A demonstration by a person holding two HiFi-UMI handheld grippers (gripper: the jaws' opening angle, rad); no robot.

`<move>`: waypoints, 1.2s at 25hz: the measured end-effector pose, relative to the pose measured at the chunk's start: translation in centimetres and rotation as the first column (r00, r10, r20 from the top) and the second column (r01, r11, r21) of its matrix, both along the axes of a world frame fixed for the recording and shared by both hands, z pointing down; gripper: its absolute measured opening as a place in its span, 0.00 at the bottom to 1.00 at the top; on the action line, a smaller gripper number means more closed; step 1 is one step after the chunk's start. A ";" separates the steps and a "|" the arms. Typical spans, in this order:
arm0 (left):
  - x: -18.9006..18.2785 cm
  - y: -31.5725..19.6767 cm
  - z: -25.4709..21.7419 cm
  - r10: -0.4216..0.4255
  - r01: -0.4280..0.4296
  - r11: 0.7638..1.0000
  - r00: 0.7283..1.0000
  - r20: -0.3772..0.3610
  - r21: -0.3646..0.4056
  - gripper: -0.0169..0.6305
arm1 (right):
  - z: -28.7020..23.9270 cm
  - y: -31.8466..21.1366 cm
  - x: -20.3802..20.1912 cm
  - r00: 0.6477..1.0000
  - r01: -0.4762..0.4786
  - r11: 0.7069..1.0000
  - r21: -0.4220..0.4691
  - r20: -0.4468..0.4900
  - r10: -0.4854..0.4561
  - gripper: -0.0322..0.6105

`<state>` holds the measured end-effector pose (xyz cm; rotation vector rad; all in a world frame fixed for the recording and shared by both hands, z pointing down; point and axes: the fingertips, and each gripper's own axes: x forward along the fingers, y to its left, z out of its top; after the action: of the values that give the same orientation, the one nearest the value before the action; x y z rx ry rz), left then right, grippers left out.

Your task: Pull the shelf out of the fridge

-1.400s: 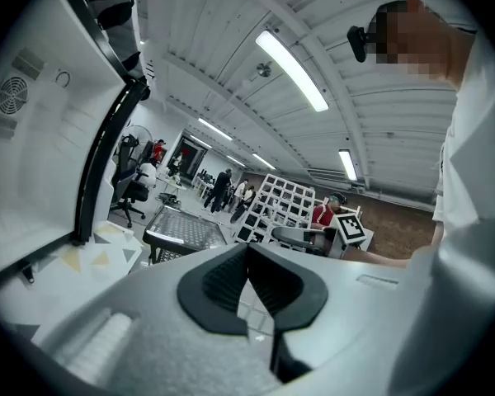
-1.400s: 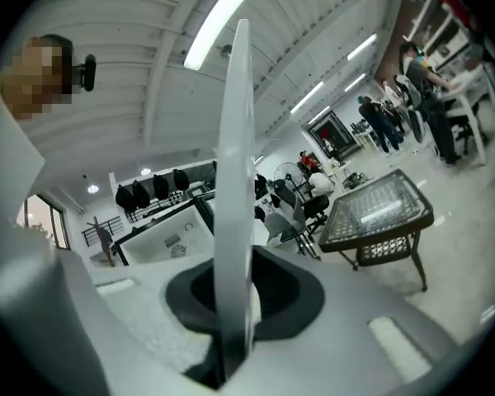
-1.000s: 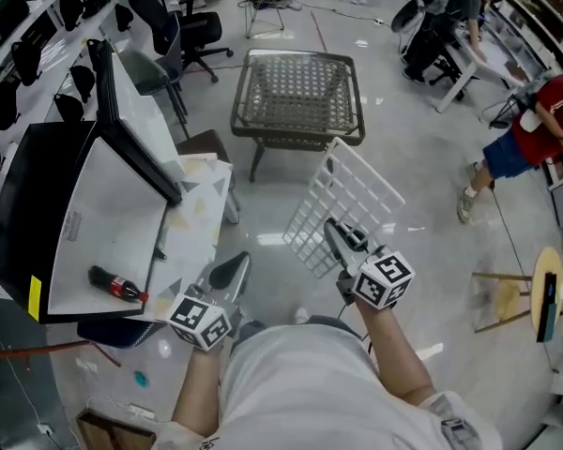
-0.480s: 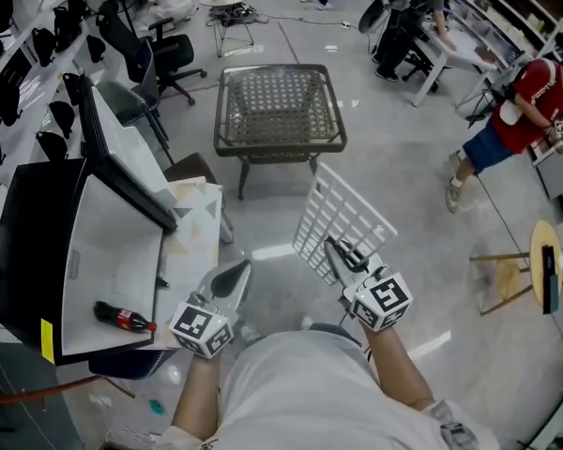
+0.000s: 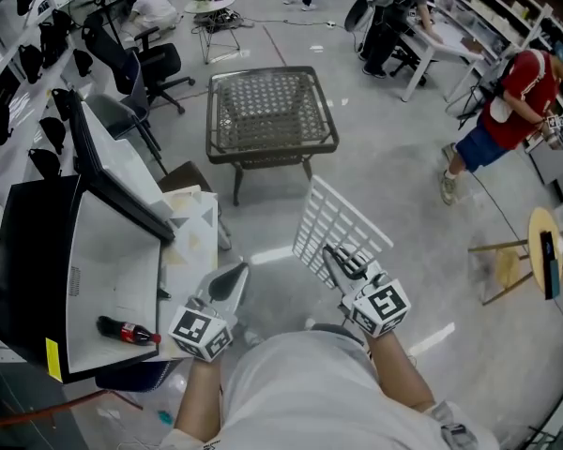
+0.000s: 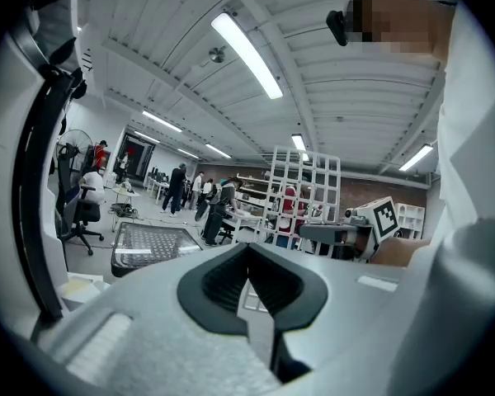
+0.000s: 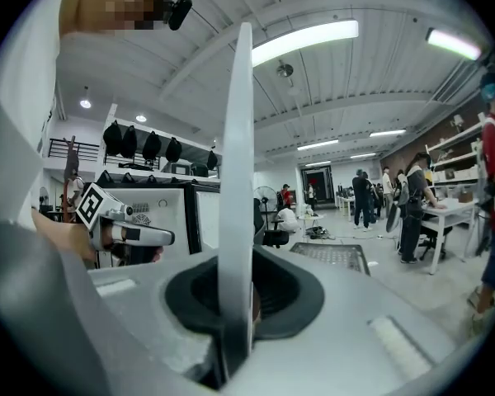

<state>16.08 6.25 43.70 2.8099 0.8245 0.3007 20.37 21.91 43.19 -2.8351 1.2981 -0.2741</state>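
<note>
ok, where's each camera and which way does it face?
Head view: on the head, steeply down; forearms, shirt, left gripper, right gripper.
Left gripper view: along its shut jaws toward the table; shirt shows.
Right gripper view: along jaws clamping the shelf, toward the fridge; shirt shows.
Shared: each gripper view shows the other gripper.

shelf (image 5: 342, 228): white, open grid of bars
fridge (image 5: 33, 251): black shell, white lining
bottle (image 5: 127, 330), 8 o'clock: dark, red label
right gripper (image 5: 336, 254): grey; cube white with black squares
left gripper (image 5: 233, 275): grey; cube likewise
table (image 5: 270, 111), 12 o'clock: grey woven mesh
floor (image 5: 403, 186): pale glossy grey
</note>
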 end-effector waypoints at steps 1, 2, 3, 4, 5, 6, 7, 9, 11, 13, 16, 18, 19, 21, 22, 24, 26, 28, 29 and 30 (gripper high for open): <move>0.0 0.0 0.1 0.001 -0.001 1.000 1.000 0.000 -0.002 0.04 | 0.1 0.0 -0.1 1.000 0.001 1.000 0.001 0.002 -0.001 0.09; -0.1 0.0 0.1 0.001 -0.001 1.000 1.000 0.000 -0.005 0.04 | 0.2 0.0 -0.1 1.000 0.002 1.000 0.001 0.004 -0.002 0.09; -0.1 -0.1 0.1 -0.001 0.001 1.000 1.000 0.000 -0.008 0.04 | 0.2 0.0 -0.1 1.000 0.004 1.000 0.000 0.003 -0.004 0.09; -0.1 -0.1 0.2 -0.003 0.003 1.000 1.000 -0.001 -0.010 0.04 | 0.2 0.0 -0.1 1.000 0.007 1.000 -0.002 -0.001 -0.007 0.09; -0.1 -0.3 0.4 -0.004 0.004 1.000 1.000 -0.002 -0.011 0.04 | 0.2 -0.1 -0.2 1.000 0.009 1.000 -0.006 -0.008 -0.009 0.09; -0.1 -0.4 0.5 -0.006 0.006 1.000 1.000 -0.003 -0.011 0.04 | 0.3 -0.2 -0.2 1.000 0.010 1.000 -0.013 -0.017 -0.010 0.10; -0.2 -0.6 0.6 -0.008 0.008 1.000 1.000 -0.004 -0.011 0.04 | 0.3 -0.3 -0.3 1.000 0.011 1.000 -0.021 -0.025 -0.011 0.10; -0.3 -0.8 0.6 -0.015 0.015 1.000 1.000 -0.004 -0.013 0.04 | 0.4 -0.5 -0.4 0.999 0.013 0.999 -0.032 -0.032 -0.014 0.10; -0.3 -0.9 0.4 -0.021 0.021 1.000 1.000 -0.001 -0.013 0.04 | 0.4 -0.6 -0.3 1.000 0.014 0.999 -0.030 -0.028 -0.015 0.10; -0.4 -0.8 0.4 -0.020 0.020 1.000 1.000 0.002 -0.013 0.04 | 0.4 -0.6 -0.3 1.000 0.012 1.000 -0.021 -0.018 -0.013 0.10; -0.6 -0.9 0.5 -0.023 0.023 1.000 1.000 0.007 -0.013 0.04 | 0.5 -0.7 -0.2 1.000 0.012 1.000 -0.010 -0.007 -0.012 0.10; -0.6 -1.0 0.6 -0.028 0.029 1.000 1.000 0.011 -0.013 0.04 | 0.6 -0.8 -0.2 1.000 0.012 1.000 -0.006 -0.004 -0.012 0.10; -0.7 -1.1 0.7 -0.031 0.031 0.999 0.999 0.013 -0.012 0.04 | 0.7 -0.8 -0.2 1.000 0.013 1.000 -0.004 -0.002 -0.013 0.10; -0.8 -1.2 1.0 -0.034 0.034 0.999 0.999 0.015 -0.011 0.04 | 0.8 -0.8 -0.1 1.000 0.014 1.000 0.003 0.003 -0.014 0.10; -0.8 -1.3 1.2 -0.033 0.034 0.999 0.999 0.016 -0.011 0.04 | 0.8 -0.9 -0.1 1.000 0.014 1.000 0.005 0.007 -0.014 0.10; -1.0 -1.3 1.3 -0.035 0.035 0.999 0.999 0.018 -0.012 0.04 | 1.0 -1.0 -0.2 1.000 0.015 1.000 0.007 0.011 -0.015 0.10; -1.1 -1.4 1.2 -0.040 0.041 0.999 0.999 0.021 -0.013 0.04 | 1.0 -1.1 -0.2 1.000 0.016 1.000 0.007 0.014 -0.016 0.10; -1.1 -1.5 1.0 -0.045 0.045 0.999 0.999 0.023 -0.012 0.04 | 1.0 -1.2 -0.2 1.000 0.015 1.000 0.012 0.017 -0.015 0.10; -1.2 -1.5 1.0 -0.046 0.046 0.999 0.999 0.023 -0.012 0.04 | 0.9 -1.2 -0.2 1.000 0.014 1.000 0.015 0.019 -0.015 0.10; -1.2 -1.6 0.9 -0.047 0.047 0.999 0.999 0.024 -0.012 0.04 | 0.9 -1.2 -0.2 1.000 0.014 1.000 0.018 0.021 -0.014 0.10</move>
<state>14.89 4.69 44.64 2.8038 0.7511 0.3190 20.17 20.70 44.11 -2.8016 1.3105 -0.2902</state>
